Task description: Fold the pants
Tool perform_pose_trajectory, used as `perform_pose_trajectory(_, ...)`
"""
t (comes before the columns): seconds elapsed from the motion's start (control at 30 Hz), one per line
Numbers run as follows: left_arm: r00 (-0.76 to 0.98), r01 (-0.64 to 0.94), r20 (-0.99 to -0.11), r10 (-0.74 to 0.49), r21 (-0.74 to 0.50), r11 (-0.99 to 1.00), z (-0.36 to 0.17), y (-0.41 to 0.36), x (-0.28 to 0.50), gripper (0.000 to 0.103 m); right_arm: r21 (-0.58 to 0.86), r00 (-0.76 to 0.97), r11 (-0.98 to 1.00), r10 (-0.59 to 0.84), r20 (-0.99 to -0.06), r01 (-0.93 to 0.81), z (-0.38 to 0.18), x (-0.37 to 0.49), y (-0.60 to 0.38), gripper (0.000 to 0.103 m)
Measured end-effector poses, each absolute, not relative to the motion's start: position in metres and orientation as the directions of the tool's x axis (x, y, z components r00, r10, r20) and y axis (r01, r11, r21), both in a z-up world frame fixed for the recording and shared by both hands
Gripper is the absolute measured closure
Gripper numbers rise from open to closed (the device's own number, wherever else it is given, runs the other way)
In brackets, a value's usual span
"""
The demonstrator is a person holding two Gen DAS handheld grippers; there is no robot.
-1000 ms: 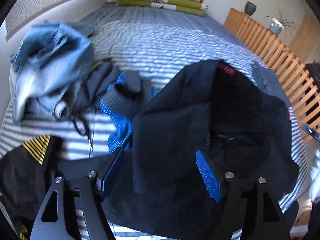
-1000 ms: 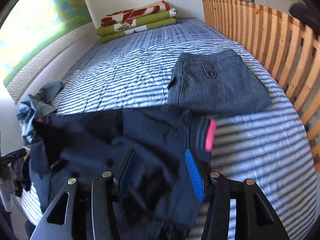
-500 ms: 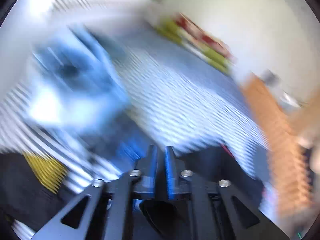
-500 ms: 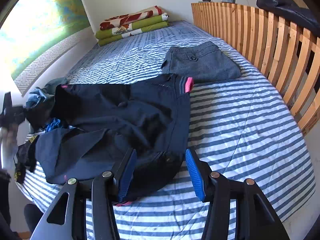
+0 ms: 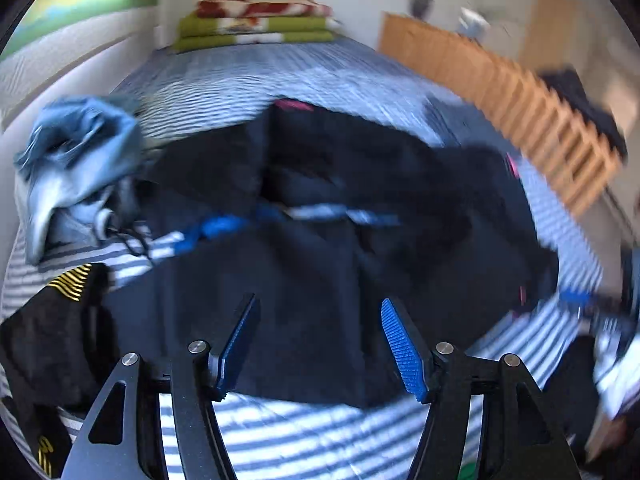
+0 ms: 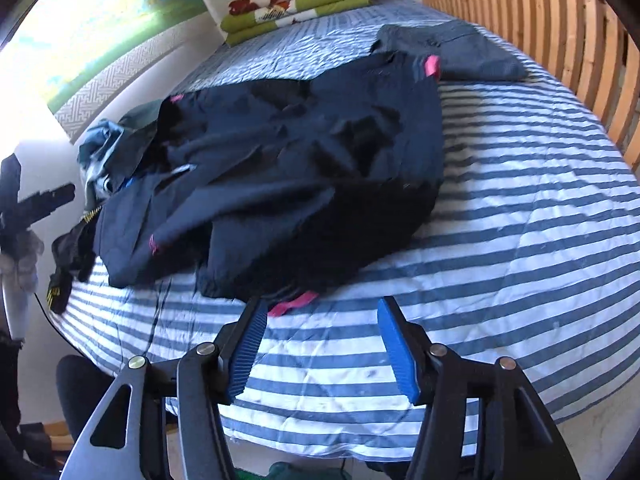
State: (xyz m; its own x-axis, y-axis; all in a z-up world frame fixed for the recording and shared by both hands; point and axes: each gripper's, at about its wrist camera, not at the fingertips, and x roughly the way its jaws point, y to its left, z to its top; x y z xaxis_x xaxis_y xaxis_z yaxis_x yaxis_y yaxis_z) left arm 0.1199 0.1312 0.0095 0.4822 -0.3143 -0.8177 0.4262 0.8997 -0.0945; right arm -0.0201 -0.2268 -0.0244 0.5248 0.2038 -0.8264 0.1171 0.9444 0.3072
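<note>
Left wrist view, blurred: the left gripper [image 5: 318, 312] hung above the dark navy pants [image 5: 320, 208], jaws apart w/ nothing pinched between the blue pads [image 5: 402, 354]; they had just been opening. The pants lay crumpled across the striped bed cover [image 5: 280, 432], pink tabs showing at the far edge. A pale blue garment [image 5: 76, 160] was heaped at left, touching the pants' edge, and a black garment w/ yellow stripes [image 5: 60, 312] sat near the lower left. Folded green-and-red blankets [image 5: 256, 24] lay at the head of the bed; a wooden slatted rail [image 5: 520, 120] ran along the right.

Right wrist view, sharp: the right gripper [image 6: 320, 316] was released too, jaws apart & empty, having just been opening, poised over bare stripes just short of the pants' [image 6: 288, 168] near hem, where a pink tab [image 6: 294, 303] poked out. The pants sprawled unfolded in the middle of the bed cover [image 6: 520, 240], rumpled, w/ one leg lapped over the other. Grey folded pants [image 6: 452, 52] lay beyond them, touching the far corner, beside the rail [image 6: 540, 36]. The blankets [image 6: 296, 4] were stacked against the wall. The pale blue garment [image 6: 100, 148] peeked out at the left edge.
</note>
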Motion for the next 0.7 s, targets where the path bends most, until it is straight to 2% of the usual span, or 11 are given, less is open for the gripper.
perform_pose_trajectory(0.17,0.380,0.573,-0.851,-0.362,-0.091,0.814,-0.024,0.063,0.070,0.037,0.278,0.528,0.954,0.180,-0.830,0.112,-0.043,-0.004,-0.192,0.047)
perform_pose_trajectory(0.3,0.438,0.604,-0.867,-0.235,0.090,0.792,-0.056,0.028,0.060,0.036,0.213,0.537,0.971,0.124,-0.834,0.107,-0.049,0.012,-0.174,0.045)
perform_pose_trajectory(0.37,0.444,0.583,-0.874,-0.197,0.115,0.804,-0.068,0.025,0.072,0.039,0.164,0.527,0.981,0.087,-0.845,0.101,-0.053,0.020,-0.165,0.044)
perform_pose_trajectory(0.4,0.434,0.583,-0.879,-0.199,0.105,0.805,-0.071,0.025,0.078,0.061,0.149,0.529,0.984,0.076,-0.845,0.097,-0.054,0.023,-0.162,0.044)
perform_pose_trajectory(0.47,0.380,0.589,-0.897,-0.226,0.047,0.806,-0.072,0.028,0.092,0.093,0.116,0.530,0.990,0.057,-0.846,0.079,-0.055,0.027,-0.156,0.045)
perform_pose_trajectory(0.53,0.366,0.587,-0.898,-0.246,0.018,0.809,-0.066,0.031,0.100,0.099,0.070,0.541,0.996,0.033,-0.840,0.047,-0.053,0.026,-0.151,0.056)
perform_pose_trajectory(0.57,0.377,0.602,-0.894,-0.244,0.036,0.798,-0.059,0.031,0.100,0.100,0.045,0.546,0.998,0.020,-0.837,0.032,-0.050,0.023,-0.150,0.068)
perform_pose_trajectory(0.6,0.386,0.613,-0.890,-0.243,0.050,0.788,-0.052,0.032,0.103,0.100,0.025,0.552,1.000,0.012,-0.834,0.016,-0.046,0.020,-0.150,0.075)
perform_pose_trajectory(0.7,0.402,0.632,-0.875,-0.271,0.051,0.773,-0.023,0.033,0.101,0.101,0.005,0.573,1.000,0.007,-0.820,-0.006,-0.028,0.008,-0.158,0.088)
